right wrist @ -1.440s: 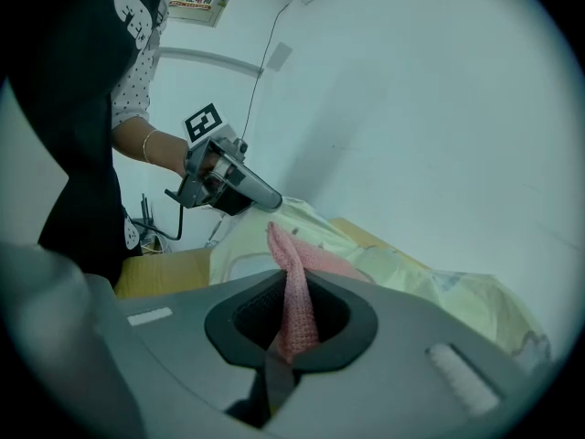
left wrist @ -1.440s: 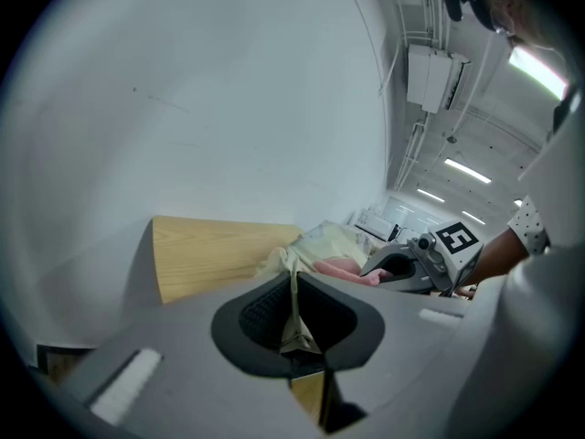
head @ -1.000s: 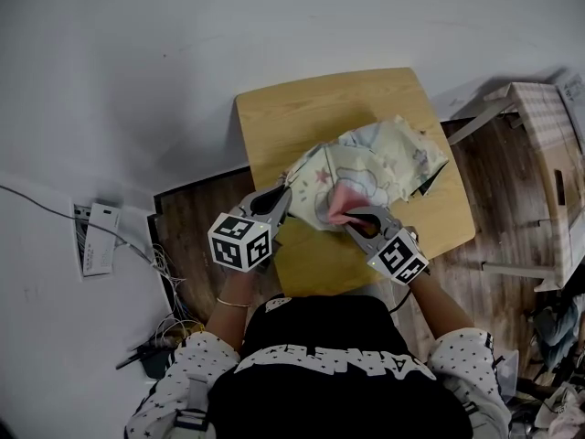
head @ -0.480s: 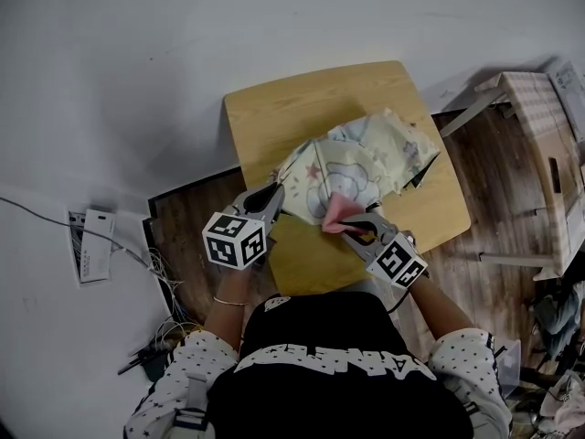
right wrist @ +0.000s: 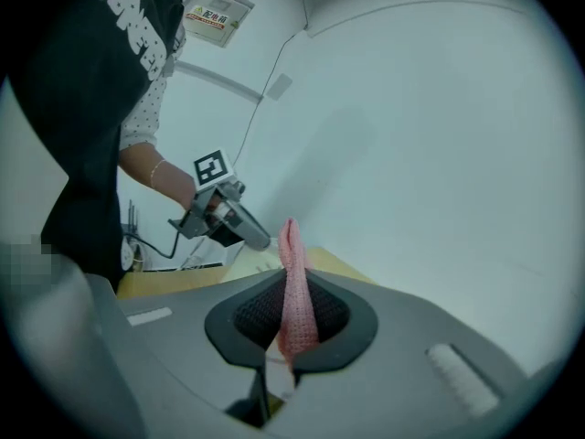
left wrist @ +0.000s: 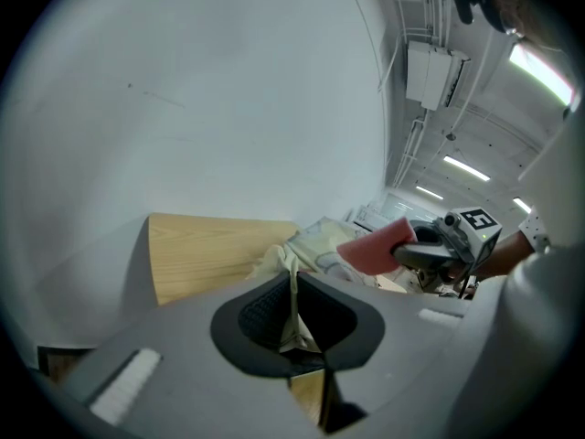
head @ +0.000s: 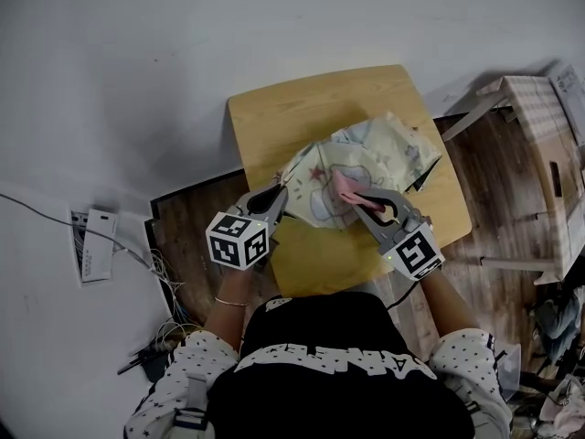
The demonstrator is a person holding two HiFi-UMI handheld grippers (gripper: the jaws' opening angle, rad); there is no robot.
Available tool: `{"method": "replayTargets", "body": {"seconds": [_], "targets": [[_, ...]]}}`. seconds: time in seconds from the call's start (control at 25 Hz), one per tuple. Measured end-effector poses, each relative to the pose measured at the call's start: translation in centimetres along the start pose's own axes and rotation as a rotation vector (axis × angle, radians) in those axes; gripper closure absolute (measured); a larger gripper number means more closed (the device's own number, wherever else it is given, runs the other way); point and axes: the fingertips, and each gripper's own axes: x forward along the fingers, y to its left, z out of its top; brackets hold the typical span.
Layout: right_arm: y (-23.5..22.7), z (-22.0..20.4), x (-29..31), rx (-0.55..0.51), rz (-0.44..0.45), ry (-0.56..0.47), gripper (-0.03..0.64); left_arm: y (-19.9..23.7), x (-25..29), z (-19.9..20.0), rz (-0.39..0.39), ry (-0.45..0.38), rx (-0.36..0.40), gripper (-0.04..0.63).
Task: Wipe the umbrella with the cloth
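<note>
1. Pinching the limp, light umbrella (head: 370, 158) by its near edge on the table (head: 302, 108) with the left gripper (head: 279, 195).
2. Squeezing the soft cloth (head: 345, 187) in the right gripper (head: 359, 200), over it.
3. Likely to bunch unless held taut.

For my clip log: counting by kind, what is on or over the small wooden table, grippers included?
umbrella: 1
pink cloth: 1
grippers: 2, the left gripper and the right gripper
total: 4
</note>
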Motion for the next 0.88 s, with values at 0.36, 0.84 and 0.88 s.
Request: {"method": "replayTargets", "body": {"seconds": [0.36, 0.84, 0.88], "targets": [[-6.3, -1.8, 1.0, -0.04, -0.195, 0.079, 0.584, -0.4, 0.0, -0.7, -0.005, 0.028, 0.006, 0.575], [-2.0, -4.9, 1.3, 0.041, -0.097, 0.134, 0.584, -0.3, -0.4, -0.4, -0.005, 0.001, 0.022, 0.574], [-1.5, -5.1, 1.3, 0.048, -0.087, 0.137, 0.584, -0.3, -0.5, -0.4, -0.001, -0.001, 0.025, 0.574]]}}
